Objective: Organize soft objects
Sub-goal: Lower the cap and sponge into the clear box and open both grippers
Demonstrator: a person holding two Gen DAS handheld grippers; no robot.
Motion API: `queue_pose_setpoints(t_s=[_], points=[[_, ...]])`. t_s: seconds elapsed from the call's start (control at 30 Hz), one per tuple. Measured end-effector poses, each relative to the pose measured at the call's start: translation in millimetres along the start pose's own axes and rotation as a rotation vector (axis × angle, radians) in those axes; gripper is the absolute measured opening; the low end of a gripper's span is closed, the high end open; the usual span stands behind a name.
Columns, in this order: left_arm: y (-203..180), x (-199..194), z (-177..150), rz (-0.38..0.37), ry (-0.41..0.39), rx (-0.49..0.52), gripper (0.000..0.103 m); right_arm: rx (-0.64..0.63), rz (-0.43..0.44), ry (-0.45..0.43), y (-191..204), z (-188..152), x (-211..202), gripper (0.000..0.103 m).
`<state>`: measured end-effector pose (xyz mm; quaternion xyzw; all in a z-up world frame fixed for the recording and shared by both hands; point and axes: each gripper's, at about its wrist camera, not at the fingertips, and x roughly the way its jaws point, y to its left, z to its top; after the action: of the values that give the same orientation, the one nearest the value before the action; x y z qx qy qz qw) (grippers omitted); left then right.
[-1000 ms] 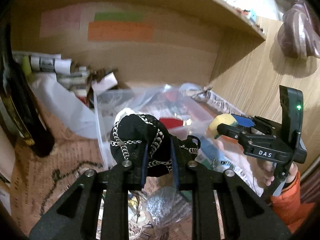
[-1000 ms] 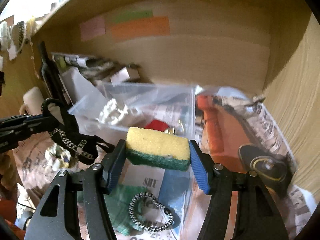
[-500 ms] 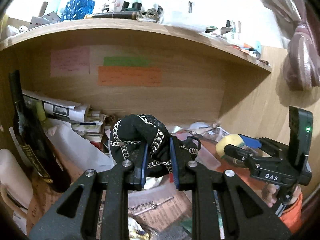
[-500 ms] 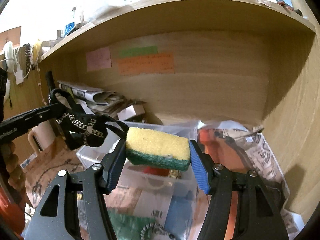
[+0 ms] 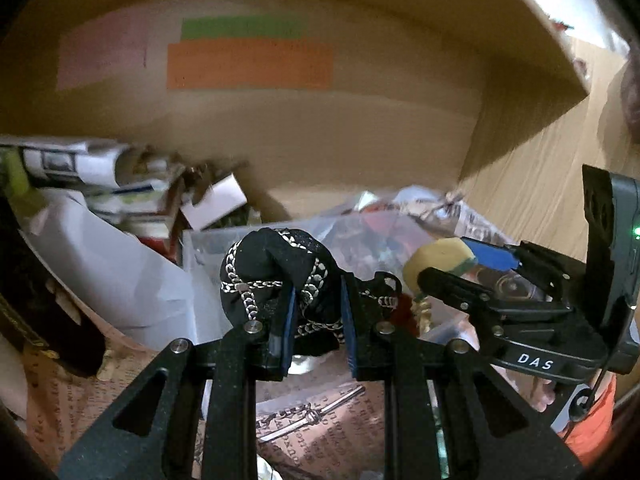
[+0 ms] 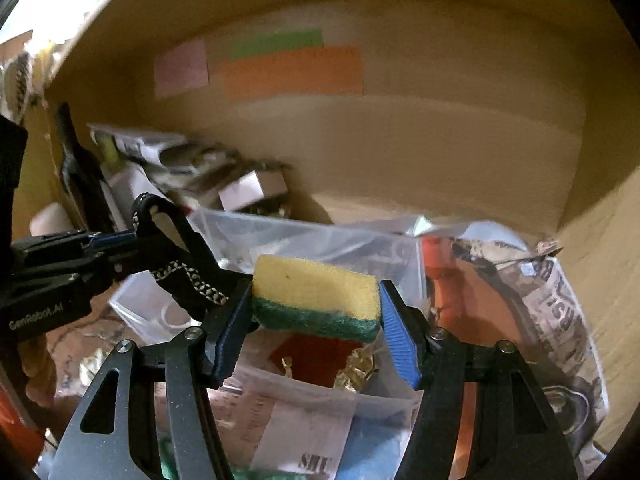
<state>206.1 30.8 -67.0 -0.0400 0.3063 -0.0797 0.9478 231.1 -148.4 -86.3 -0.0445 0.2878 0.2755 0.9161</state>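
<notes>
left claw (image 5: 316,316) is clenched on my black chain-trimmed pouch (image 5: 272,276), held above the clear plastic bin (image 6: 304,236). right claw (image 6: 316,320) grips my yellow-green sponge (image 6: 316,296) over the same bin.

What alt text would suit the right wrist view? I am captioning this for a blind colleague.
The right gripper clamps a yellow sponge with a green scouring layer above a clear plastic bin in a wooden shelf nook. At left, the left gripper holds a black fabric pouch with silver chain trim.
</notes>
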Motion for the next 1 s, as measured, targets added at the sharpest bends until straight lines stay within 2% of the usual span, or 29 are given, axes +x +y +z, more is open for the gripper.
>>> queue_pose_setpoints(t_s=[0.3, 0.37, 0.43, 0.53, 0.6, 0.73, 0.8, 1.0], points=[[9.1, 33.6, -6.5, -0.002, 0.088, -0.031, 0.022, 0.002, -0.001, 0.108, -3.9, -10.0, 38.8, 0.06], [9.6, 37.8, -7.8, 0.004, 0.097, -0.027, 0.027, -0.005, -0.007, 0.12, -3.0, -11.1, 41.3, 0.06], [9.4, 38.5, -9.5, 0.005, 0.102, -0.026, 0.039, -0.013, -0.006, 0.129, -1.9, -11.9, 42.3, 0.06], [9.3, 36.7, -9.7, 0.006, 0.094, -0.026, 0.051, -0.028, -0.016, 0.13, -0.5, -11.9, 41.6, 0.066], [8.5, 32.5, -9.4, 0.004, 0.087, -0.022, 0.052, -0.032, -0.019, 0.125, 0.2, -10.6, 39.6, 0.074], [3.0, 17.7, -8.0, 0.012, 0.057, -0.007, 0.061, -0.038, -0.022, 0.101, 1.1, -6.6, 30.5, 0.076], [-0.2, 5.6, -7.1, 0.015, 0.03, 0.001, 0.064, -0.038, -0.026, 0.08, 1.1, -4.0, 22.8, 0.083], [-6.7, -32.0, -6.8, 0.021, -0.041, 0.027, 0.074, -0.031, -0.032, 0.005, 1.6, 3.2, -10.8, 0.084]])
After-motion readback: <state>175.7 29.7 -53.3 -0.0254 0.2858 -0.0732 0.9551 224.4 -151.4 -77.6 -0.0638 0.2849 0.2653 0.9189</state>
